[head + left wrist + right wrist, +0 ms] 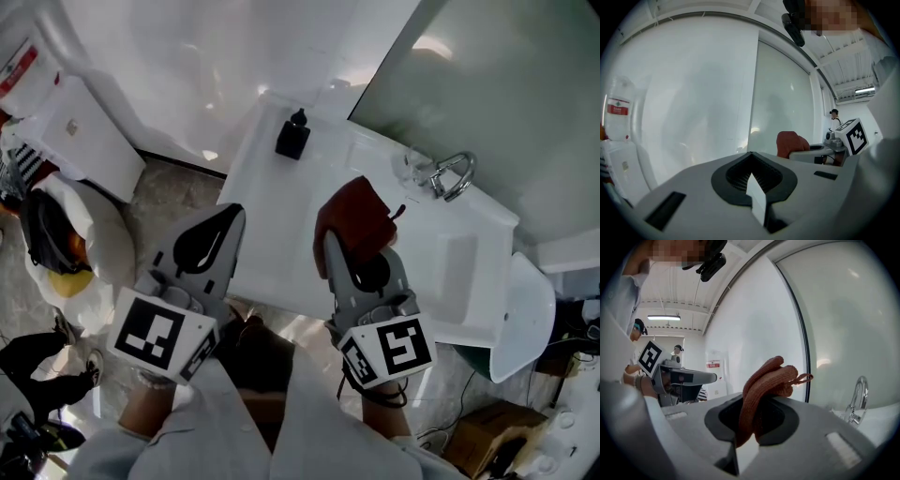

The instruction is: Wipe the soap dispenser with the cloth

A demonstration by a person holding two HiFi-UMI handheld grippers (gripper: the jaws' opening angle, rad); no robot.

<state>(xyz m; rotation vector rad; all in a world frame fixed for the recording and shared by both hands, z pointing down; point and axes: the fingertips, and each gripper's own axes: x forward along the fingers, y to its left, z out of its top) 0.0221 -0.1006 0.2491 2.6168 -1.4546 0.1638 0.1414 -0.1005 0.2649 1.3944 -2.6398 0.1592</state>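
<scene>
Soap dispenser point(292, 136) stands on white bench point(277, 220), at its far edge. R hand-held gripper point(345, 246) clamps bunched red-brown cloth point(354, 220), nearer the person & right of dispenser, apart from it. L hand-held gripper point(228, 223): jaws together, nothing btwn, nearer & left of dispenser.

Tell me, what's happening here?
A person stands at a white sink counter with tongs in each hand. The right tongs are shut on a reddish-brown cloth, held above the counter. The left tongs are shut and empty. The black soap dispenser stands at the counter's far corner with nothing touching it, not yet wiped.
</scene>
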